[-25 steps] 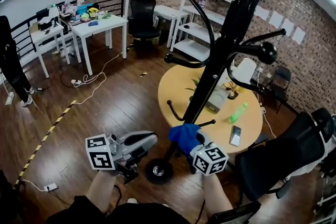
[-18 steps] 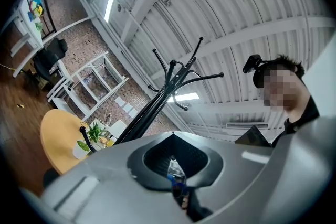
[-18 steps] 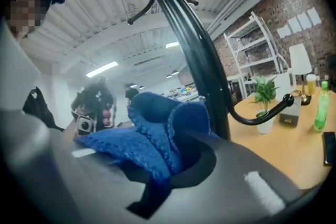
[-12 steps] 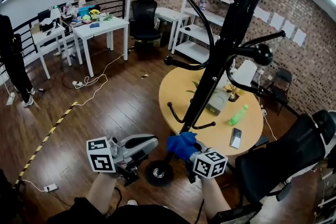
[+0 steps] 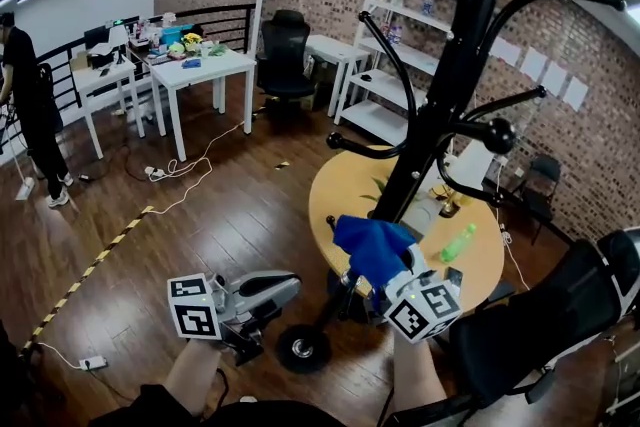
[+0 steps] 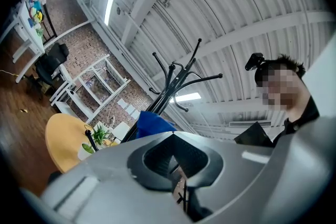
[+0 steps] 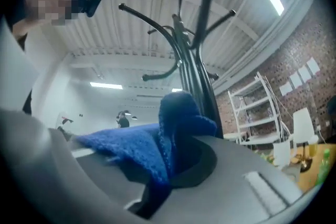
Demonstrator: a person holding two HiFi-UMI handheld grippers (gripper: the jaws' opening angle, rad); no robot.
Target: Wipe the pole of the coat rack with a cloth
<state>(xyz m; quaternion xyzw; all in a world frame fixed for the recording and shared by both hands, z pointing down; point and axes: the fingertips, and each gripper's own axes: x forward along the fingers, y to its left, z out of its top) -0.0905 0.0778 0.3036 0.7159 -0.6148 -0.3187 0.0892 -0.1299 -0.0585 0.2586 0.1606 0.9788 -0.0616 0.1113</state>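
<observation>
The black coat rack pole (image 5: 432,120) rises at a slant from its round base (image 5: 303,347) to curved hooks at the top. My right gripper (image 5: 392,273) is shut on a blue cloth (image 5: 368,243), which sits against the lower pole, beside the round table. In the right gripper view the cloth (image 7: 152,152) bunches between the jaws, with the pole (image 7: 195,86) just behind it. My left gripper (image 5: 262,293) hovers low, left of the base, jaws together and holding nothing. The left gripper view looks up at the rack (image 6: 167,86) and the cloth (image 6: 152,123).
A round yellow table (image 5: 340,190) behind the pole carries a green bottle (image 5: 455,242), a phone (image 5: 452,277) and a small plant. A black office chair (image 5: 540,315) stands at the right. White desks (image 5: 205,70), white shelves (image 5: 400,25) and a person (image 5: 30,105) are farther off.
My right gripper has carried the blue cloth up along the pole, from near the base to about table height. The left gripper has barely shifted.
</observation>
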